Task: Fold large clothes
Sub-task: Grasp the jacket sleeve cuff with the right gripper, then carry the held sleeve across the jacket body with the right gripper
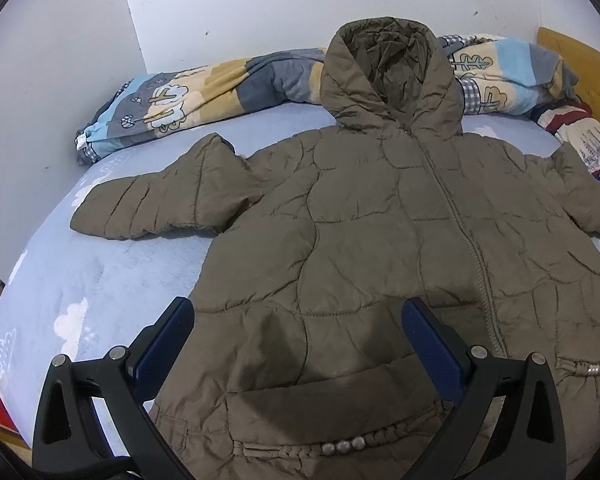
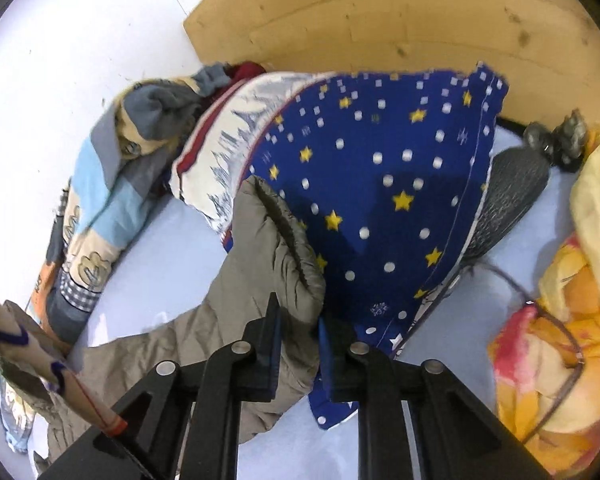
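While right hand-held gripper (image 2: 300,328) clamps sleeve cuff (image 2: 276,248), pillow (image 2: 380,168) crowds edge.

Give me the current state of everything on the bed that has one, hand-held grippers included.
Jacket: spread flat, front up, zipped, hood up top.
Left sleeve: stretched outward, not folded.
Right sleeve: cuff pinched, lying against the pillow.
Left hand-held gripper: open above the hem, holding nothing.
Right hand-held gripper: shut on the right sleeve.
Quilt: bunched along the wall.
Starry pillow: propped near the headboard.
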`<state>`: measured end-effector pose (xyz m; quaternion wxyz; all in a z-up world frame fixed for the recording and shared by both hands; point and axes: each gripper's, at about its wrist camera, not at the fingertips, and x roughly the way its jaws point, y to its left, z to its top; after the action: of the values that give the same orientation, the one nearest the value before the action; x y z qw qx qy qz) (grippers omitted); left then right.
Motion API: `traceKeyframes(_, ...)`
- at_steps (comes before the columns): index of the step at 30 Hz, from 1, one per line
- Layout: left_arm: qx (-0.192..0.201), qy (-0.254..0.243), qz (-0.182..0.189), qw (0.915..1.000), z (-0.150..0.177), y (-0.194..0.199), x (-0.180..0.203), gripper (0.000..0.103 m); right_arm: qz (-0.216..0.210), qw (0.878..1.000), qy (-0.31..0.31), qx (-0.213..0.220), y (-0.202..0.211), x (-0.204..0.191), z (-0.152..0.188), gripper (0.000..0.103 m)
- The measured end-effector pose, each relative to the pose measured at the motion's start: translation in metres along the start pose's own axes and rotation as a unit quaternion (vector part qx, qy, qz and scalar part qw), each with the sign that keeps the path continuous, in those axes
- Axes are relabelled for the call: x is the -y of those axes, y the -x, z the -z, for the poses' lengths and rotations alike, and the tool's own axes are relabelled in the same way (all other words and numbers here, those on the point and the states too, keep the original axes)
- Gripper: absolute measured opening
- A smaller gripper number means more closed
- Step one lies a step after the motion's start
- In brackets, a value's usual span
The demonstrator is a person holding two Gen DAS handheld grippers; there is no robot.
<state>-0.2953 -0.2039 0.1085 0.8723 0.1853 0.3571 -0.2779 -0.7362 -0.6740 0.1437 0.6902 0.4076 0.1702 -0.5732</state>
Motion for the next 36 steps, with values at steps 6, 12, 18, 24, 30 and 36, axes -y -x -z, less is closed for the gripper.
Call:
traceKeyframes(6,0.011,0.016,0.004,0.9998,-0.004,0.009,-0.011,0.103,-0.008,1.0,0.008,0.026,0.054,-0.023,-0.015,0.017)
traceKeyframes(12,0.025,0.023,-0.001,0.9994,-0.005,0.019,-0.022,0.103,-0.025,0.998,0.034,0.049,0.109,-0.067,-0.024,0.016)
traceKeyframes(18,0.03,0.05,-0.001,0.9983,-0.008,0.026,-0.042,0.103,-0.046,0.995,0.063,0.066,0.157,-0.117,-0.024,0.016)
traceKeyframes(24,0.035,0.063,0.002,0.9974,-0.009,0.034,-0.057,0.103,-0.062,0.991,0.097,0.072,0.191,-0.172,-0.011,0.015)
traceKeyframes(30,0.041,0.068,0.001,0.9969,-0.007,0.043,-0.072,0.103,-0.074,0.986,0.13,0.076,0.219,-0.226,0.011,0.015)
traceKeyframes(36,0.045,0.082,0.006,0.9955,-0.007,0.05,-0.084,0.103,-0.088,0.981,0.153,0.077,0.237,-0.272,0.031,0.015)
